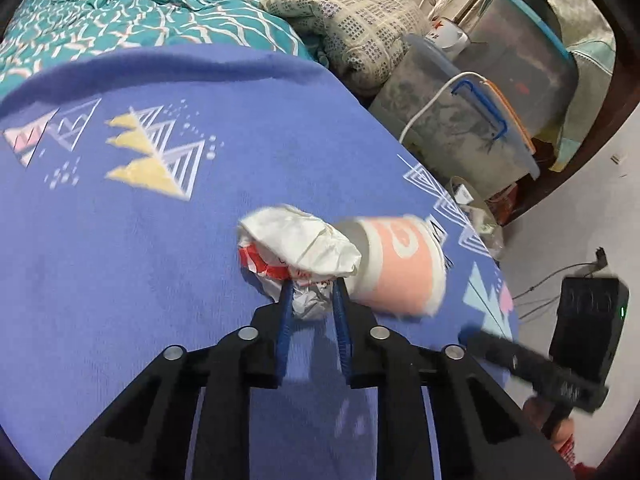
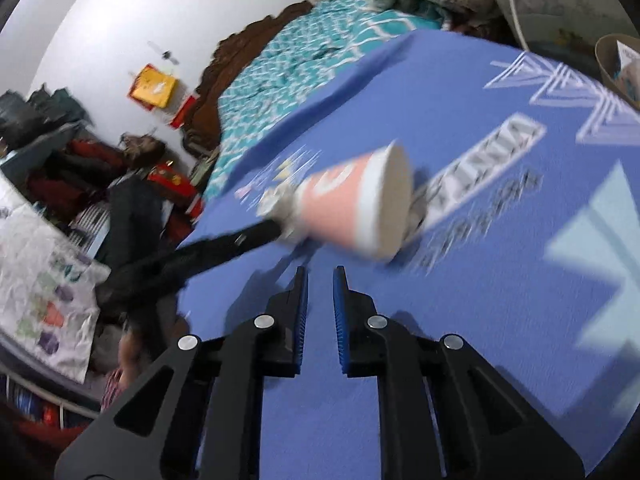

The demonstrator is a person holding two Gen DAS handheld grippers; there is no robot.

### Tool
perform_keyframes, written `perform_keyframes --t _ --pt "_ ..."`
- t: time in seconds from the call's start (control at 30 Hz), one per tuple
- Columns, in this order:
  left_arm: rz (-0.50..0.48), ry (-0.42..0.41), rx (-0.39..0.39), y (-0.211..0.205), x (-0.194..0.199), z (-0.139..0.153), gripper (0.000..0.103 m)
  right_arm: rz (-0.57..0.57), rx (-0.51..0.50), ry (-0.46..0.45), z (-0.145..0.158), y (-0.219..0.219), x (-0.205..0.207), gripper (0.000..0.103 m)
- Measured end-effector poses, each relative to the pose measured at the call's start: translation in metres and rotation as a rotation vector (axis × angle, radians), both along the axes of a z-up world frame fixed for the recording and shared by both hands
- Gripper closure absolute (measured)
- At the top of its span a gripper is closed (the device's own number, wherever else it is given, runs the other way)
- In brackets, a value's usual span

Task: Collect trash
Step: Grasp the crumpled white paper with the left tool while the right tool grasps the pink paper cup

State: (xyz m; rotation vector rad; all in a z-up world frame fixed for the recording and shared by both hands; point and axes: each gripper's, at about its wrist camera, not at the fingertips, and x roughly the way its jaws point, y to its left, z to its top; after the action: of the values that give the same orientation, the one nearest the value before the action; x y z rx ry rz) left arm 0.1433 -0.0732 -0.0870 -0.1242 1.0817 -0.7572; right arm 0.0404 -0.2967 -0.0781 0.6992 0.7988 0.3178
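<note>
Left gripper (image 1: 311, 286) pinches the crumpled wrapper (image 1: 300, 252) on the blue patterned blanket (image 1: 140, 240), a pink paper cup (image 1: 396, 264) lying touching it at three o'clock. Right gripper (image 2: 320, 276) hangs empty, narrowly parted, the cup at twelve o'clock. Teal quilt (image 1: 120, 12) beyond; storage bins (image 1: 460, 120) at two o'clock.
</note>
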Motion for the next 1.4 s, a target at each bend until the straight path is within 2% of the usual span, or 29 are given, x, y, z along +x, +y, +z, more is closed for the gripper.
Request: perform_keyframes --t 0.07,0.17,0.23,0.27,0.3,0.33,0.4,0.47,0.53,0.57,0.63,0.7,0.8,0.83,0.9,0.93,0.97,1.0,1.03,1.13,1.2,1.33,1.4 --pt "0.006 0.006 -0.01 0.011 -0.015 0.001 0.088 0.047 0.012 -0.024 0.002 0.02 -0.018 0.086" --pt "0.025 0.013 -0.026 0.028 -0.03 0.002 0.088 0.048 -0.04 -0.049 0.004 0.03 -0.031 0.085" --pt "0.041 0.017 -0.033 0.04 -0.04 0.004 0.088 0.009 -0.034 -0.037 0.003 0.017 -0.023 0.078" --pt "0.045 0.019 -0.036 0.044 -0.044 0.005 0.088 -0.014 -0.014 -0.035 0.003 0.008 -0.018 0.05" --pt "0.05 0.021 -0.043 0.05 -0.051 0.007 0.088 -0.04 -0.004 -0.036 0.003 -0.001 -0.013 0.015" --pt "0.052 0.022 -0.048 0.054 -0.055 0.008 0.088 -0.087 -0.015 -0.04 0.004 -0.013 -0.006 0.012" --pt "0.059 0.024 -0.06 0.062 -0.067 0.011 0.088 -0.148 -0.045 -0.064 0.008 -0.029 0.011 0.018" --pt "0.064 0.03 -0.065 0.067 -0.076 0.013 0.088 -0.153 -0.073 -0.049 0.009 -0.041 0.041 0.024" --pt "0.066 0.034 -0.057 0.072 -0.084 0.012 0.088 -0.162 -0.051 -0.016 0.004 -0.05 0.071 0.044" --pt "0.067 0.035 -0.052 0.073 -0.087 0.011 0.088 -0.158 -0.028 0.003 0.001 -0.051 0.084 0.067" --pt "0.077 0.034 -0.04 0.078 -0.092 0.01 0.088 -0.143 0.031 0.05 -0.005 -0.046 0.101 0.074" --pt "0.092 0.033 -0.04 0.084 -0.093 0.011 0.088 -0.121 0.063 0.067 -0.007 -0.025 0.096 0.079" --pt "0.121 0.031 -0.055 0.098 -0.09 0.015 0.088 -0.035 0.149 0.079 -0.008 0.025 0.049 0.079" --pt "0.125 0.029 -0.057 0.1 -0.089 0.016 0.088 -0.009 0.173 0.074 -0.006 0.041 0.029 0.076" --pt "0.131 0.027 -0.06 0.103 -0.086 0.017 0.088 0.03 0.18 0.049 -0.001 0.062 0.007 0.074" --pt "0.132 0.026 -0.062 0.103 -0.084 0.017 0.088 0.06 0.172 0.033 0.002 0.071 -0.004 0.068" --pt "0.132 0.027 -0.062 0.102 -0.083 0.017 0.088 0.092 0.16 0.021 0.005 0.078 -0.013 0.044" --pt "0.132 0.028 -0.063 0.102 -0.082 0.016 0.088 0.112 0.14 0.011 0.008 0.082 -0.019 0.026" --pt "0.131 0.03 -0.062 0.101 -0.081 0.016 0.088 0.108 0.1 -0.015 0.014 0.081 -0.025 0.025" --pt "0.121 0.033 -0.05 0.097 -0.079 0.013 0.088 -0.002 -0.034 -0.108 0.032 0.059 -0.035 0.024" --pt "0.114 0.035 -0.042 0.093 -0.079 0.011 0.088 -0.074 -0.035 -0.123 0.035 0.035 -0.025 0.024" --pt "0.11 0.027 -0.031 0.09 -0.08 0.011 0.087 -0.211 -0.008 -0.054 0.011 -0.015 0.018 0.024" --pt "0.116 0.021 -0.007 0.088 -0.081 0.01 0.086 -0.217 -0.001 -0.003 -0.007 -0.015 0.041 0.024"
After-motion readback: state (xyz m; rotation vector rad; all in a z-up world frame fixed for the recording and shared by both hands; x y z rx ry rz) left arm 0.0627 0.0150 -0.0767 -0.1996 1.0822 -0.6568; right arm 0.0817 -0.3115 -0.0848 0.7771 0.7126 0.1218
